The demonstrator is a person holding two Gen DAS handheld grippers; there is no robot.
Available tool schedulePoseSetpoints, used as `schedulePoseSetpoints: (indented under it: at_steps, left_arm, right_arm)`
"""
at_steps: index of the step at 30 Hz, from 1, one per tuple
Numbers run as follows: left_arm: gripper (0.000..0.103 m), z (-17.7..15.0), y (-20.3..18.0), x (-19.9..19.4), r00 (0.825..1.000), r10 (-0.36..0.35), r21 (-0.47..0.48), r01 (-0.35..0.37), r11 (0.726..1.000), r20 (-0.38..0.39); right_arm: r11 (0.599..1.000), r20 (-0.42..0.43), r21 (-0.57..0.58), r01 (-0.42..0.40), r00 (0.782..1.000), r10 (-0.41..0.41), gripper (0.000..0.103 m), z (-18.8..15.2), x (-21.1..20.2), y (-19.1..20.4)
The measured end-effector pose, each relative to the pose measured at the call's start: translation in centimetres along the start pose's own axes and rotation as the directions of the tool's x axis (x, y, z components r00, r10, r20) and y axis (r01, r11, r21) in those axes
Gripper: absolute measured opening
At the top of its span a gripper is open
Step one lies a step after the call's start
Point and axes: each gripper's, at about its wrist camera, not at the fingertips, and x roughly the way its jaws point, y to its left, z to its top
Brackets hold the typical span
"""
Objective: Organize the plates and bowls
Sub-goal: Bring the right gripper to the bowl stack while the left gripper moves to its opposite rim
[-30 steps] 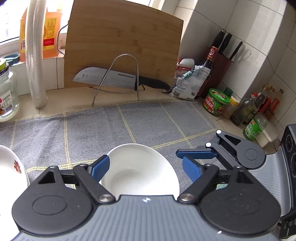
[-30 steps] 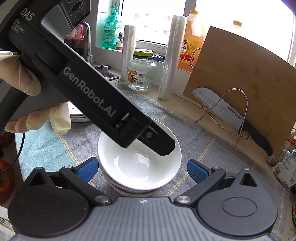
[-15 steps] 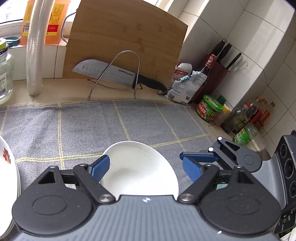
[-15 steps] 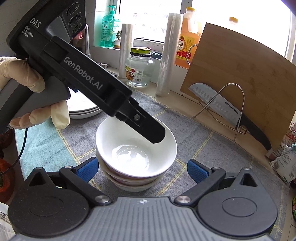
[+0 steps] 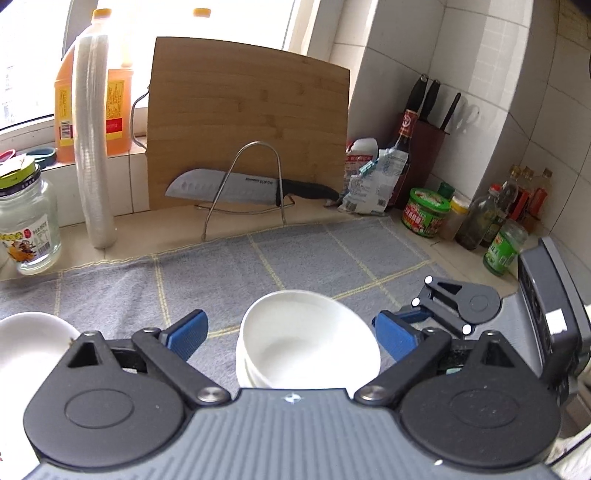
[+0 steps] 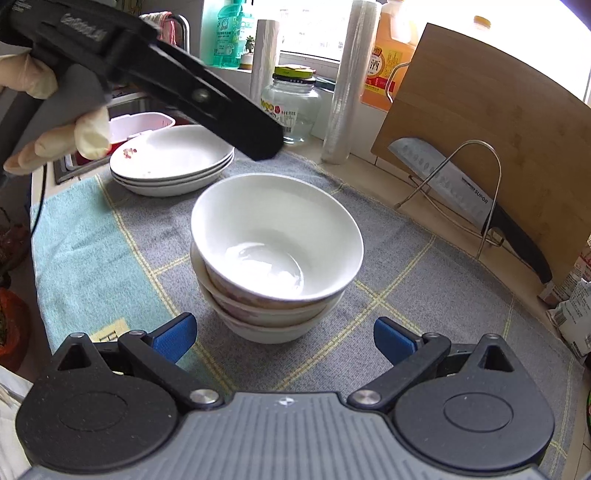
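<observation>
Sitting between the open right gripper (image 6: 284, 338) fingers, stacked bowls (image 6: 275, 251).

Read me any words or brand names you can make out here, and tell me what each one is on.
"SUPOR": on the knife blade in the wire rack.
"GenRobot.AI", upside down and partly cut off: on the left gripper body.
Too small or blurred: labels on the glass jar, oil jug, green bottle and sauce bottle.
</observation>
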Motion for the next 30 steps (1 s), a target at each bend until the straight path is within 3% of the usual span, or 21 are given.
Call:
schedulePoseSetpoints:
  at_steps: [4, 10, 16, 18, 30]
  left_arm:
    - [0.097, -2.9, 0.0, 0.0, 0.997, 0.043, 0.069, -0.038, 0.997, -0.071]
    - [0.097, -6.3, 0.1, 3.2, 0.981, 0.086, 0.199, -0.050, 0.979, -0.176]
    - [0.097, -7.5, 0.2, 6.9, 0.962, 0.064, 0.301, 0.020, 0.953, -0.267]
    - [0.102, -7.5, 0.6, 7.3, 0.962, 0.033, 0.289, 0.049, 0.956, -0.272]
    - [0.103, -7.6, 1.3, 8.1, 0.976, -0.068, 0.343, 0.137, 0.929, -0.205]
  right_arm:
    - [1.000, -0.055, -0.014, 0.013, 0.998, -0.014, 0.103, -1.3, 1.7, -0.1]
    - [1.000, -0.093, -0.002, -0.004, 0.996, 0.004, 0.103, -1.8, 3.7, -0.3]
    - [0.998, -0.109, 0.041, -0.037, 0.993, 0.041, 0.103, -1.7, 4.8, -1.0]
    - [0.995, -0.119, 0.076, -0.058, 0.991, 0.067, 0.103, -1.7, 5.1, -1.6]
    - [0.995, -0.104, 0.049, -0.093, 0.990, 0.097, 0.103, -1.7, 5.3, -2.0]
